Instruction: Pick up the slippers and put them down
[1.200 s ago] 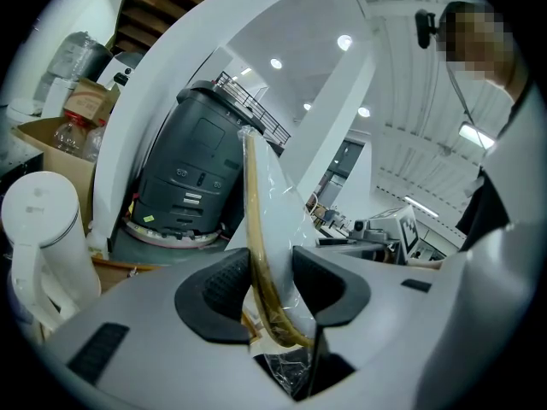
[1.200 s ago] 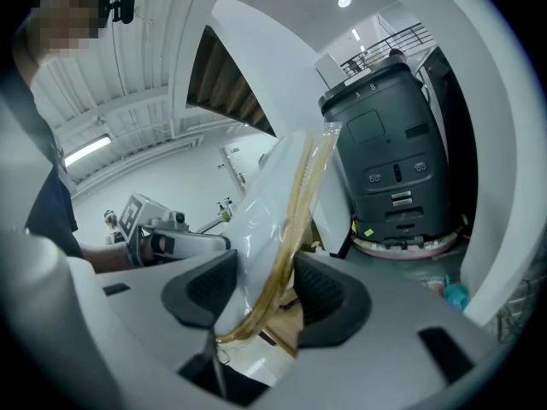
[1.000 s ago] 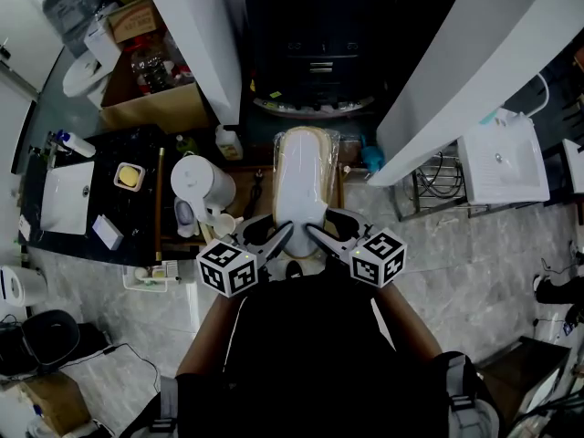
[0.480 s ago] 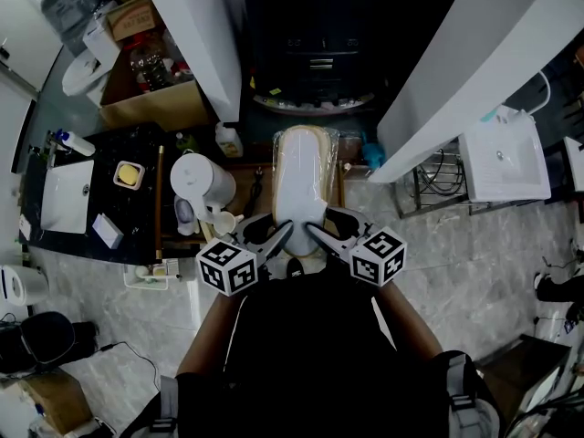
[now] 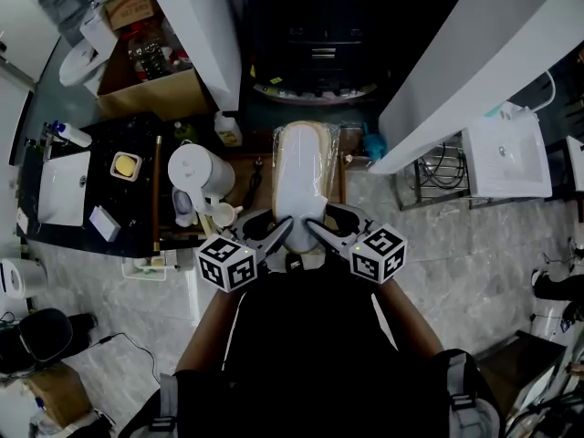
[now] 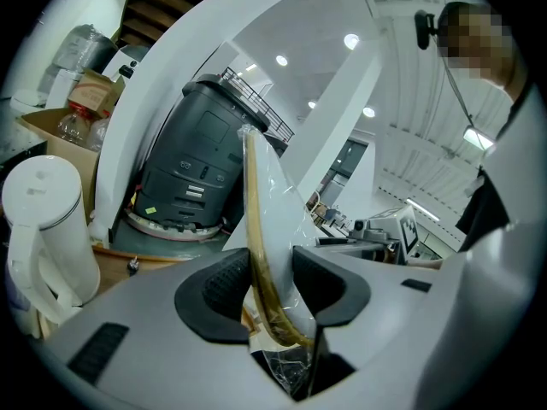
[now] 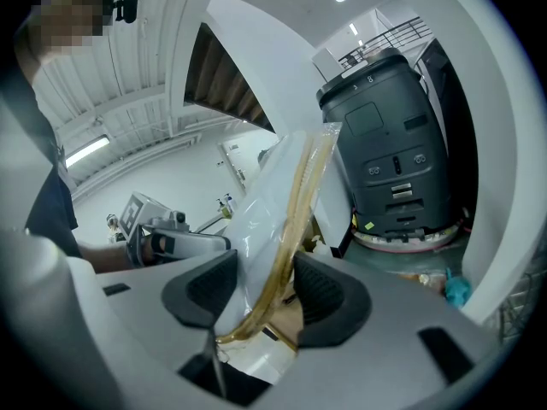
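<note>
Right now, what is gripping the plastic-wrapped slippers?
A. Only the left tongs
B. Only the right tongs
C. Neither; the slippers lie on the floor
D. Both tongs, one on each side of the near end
D: the left tongs and the right tongs each have the edge of the wrapped slippers pinched between their pads, and the head view shows them at either side of the near end.

Kettle [image 5: 193, 173] left of slippers [image 5: 301, 176], machine [image 5: 315, 35] behind (between two beams [image 5: 205, 35]), basin [image 5: 506, 158] far right
</note>
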`<action>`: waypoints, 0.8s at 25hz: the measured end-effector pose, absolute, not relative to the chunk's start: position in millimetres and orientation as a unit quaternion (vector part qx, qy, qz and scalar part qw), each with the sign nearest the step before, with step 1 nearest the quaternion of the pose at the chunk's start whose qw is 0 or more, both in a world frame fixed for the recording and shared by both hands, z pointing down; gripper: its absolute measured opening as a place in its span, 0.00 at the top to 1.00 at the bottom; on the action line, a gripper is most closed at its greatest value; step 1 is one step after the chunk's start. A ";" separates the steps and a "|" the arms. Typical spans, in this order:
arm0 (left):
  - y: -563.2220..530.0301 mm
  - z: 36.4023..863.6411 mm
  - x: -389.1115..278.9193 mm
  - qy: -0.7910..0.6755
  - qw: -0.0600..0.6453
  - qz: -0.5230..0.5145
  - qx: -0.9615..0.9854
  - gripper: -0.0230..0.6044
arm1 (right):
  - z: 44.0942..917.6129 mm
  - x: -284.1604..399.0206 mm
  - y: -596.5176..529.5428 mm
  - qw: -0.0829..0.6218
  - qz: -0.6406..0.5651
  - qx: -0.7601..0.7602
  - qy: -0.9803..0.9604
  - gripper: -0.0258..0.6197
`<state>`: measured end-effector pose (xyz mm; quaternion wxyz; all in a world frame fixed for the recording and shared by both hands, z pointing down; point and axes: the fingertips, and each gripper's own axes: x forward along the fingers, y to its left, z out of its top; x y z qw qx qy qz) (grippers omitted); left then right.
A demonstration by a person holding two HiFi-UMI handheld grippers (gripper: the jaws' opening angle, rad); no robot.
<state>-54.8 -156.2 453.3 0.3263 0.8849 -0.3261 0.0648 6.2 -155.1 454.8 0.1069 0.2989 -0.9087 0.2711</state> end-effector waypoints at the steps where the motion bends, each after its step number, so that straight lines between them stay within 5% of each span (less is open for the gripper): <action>1: -156.3 454.8 -55.1 -0.326 0.328 0.065 0.884 0.71 | 456.2 6.0 -155.1 0.108 0.273 0.298 -0.908 0.63; 20: -148.8 503.2 -47.6 -0.318 0.377 0.097 0.865 0.71 | 505.2 13.0 -147.3 0.139 0.323 0.286 -0.891 0.63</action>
